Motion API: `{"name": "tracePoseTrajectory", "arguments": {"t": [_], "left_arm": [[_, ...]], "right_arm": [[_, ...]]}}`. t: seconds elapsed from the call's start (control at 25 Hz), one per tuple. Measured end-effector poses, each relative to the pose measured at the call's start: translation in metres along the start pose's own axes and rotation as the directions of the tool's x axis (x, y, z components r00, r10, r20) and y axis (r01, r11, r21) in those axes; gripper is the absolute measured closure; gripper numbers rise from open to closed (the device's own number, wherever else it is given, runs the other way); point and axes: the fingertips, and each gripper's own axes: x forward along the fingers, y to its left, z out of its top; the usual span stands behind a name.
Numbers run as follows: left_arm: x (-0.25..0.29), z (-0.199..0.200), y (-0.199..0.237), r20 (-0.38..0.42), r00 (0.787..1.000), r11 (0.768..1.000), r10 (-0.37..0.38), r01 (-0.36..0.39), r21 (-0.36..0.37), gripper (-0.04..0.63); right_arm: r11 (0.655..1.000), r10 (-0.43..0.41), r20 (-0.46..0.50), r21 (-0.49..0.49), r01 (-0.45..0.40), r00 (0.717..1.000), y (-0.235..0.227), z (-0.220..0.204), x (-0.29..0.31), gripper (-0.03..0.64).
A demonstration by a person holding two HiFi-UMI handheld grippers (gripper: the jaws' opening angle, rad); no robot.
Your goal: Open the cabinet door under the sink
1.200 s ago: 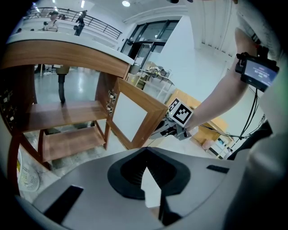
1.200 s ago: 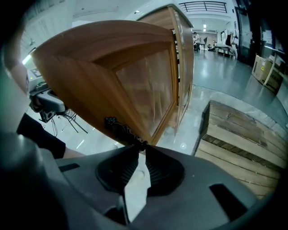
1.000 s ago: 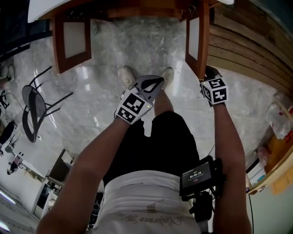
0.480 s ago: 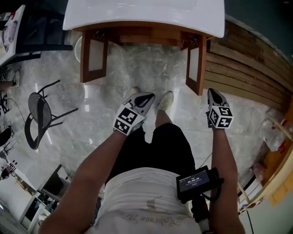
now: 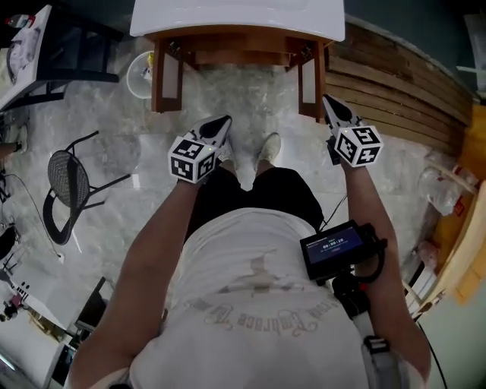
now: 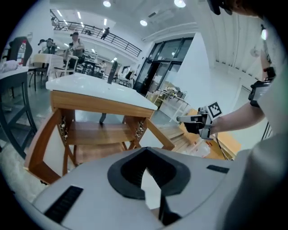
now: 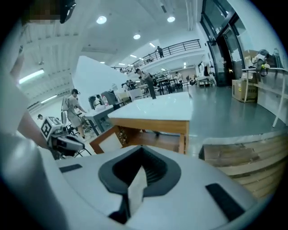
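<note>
Cabinet doors (image 5: pixel 168 80): 2 wooden frames, pale flat panels, standing open.

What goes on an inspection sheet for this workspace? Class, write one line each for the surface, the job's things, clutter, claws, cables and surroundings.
Surface: white sink top over a wooden cabinet; pale marble floor below.
Job's things: left cabinet door and right cabinet door both stand swung open.
Clutter: white bucket beside the left cabinet door.
Claws: left claw shut, empty; right claw shut, empty; neither touches a door.
Cables: thin cable by the screen unit at the person's waist.
Surroundings: black chair at left; wooden planks at right.
</note>
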Motion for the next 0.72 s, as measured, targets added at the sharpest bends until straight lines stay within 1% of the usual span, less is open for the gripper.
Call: {"name": "tracePoseTrajectory", "arguments": {"t": [0.16,0.36,0.52,0.72], "left_arm": [[-0.034,0.03,0.003,0.065,0.998,1.0,0.004,-0.005,0.023,0.586],[-0.076,0.052,0.01,0.104,0.995,0.999,0.007,-0.013,0.05,0.586],[-0.099,0.055,0.002,0.122,0.993,0.998,-0.003,-0.004,0.057,0.586],[-0.114,0.063,-0.001,0.134,0.991,0.997,-0.024,0.013,0.08,0.586]], "right_arm": [[0.996,0.084,0.102,-0.019,-0.082,0.991,0.058,0.053,-0.001,0.604],[0.985,0.17,0.185,-0.064,-0.161,0.968,0.121,0.098,-0.005,0.604],[0.974,0.223,0.221,-0.095,-0.207,0.949,0.153,0.113,-0.02,0.604],[0.975,0.22,0.264,-0.086,-0.205,0.939,0.169,0.117,-0.038,0.604]]}}
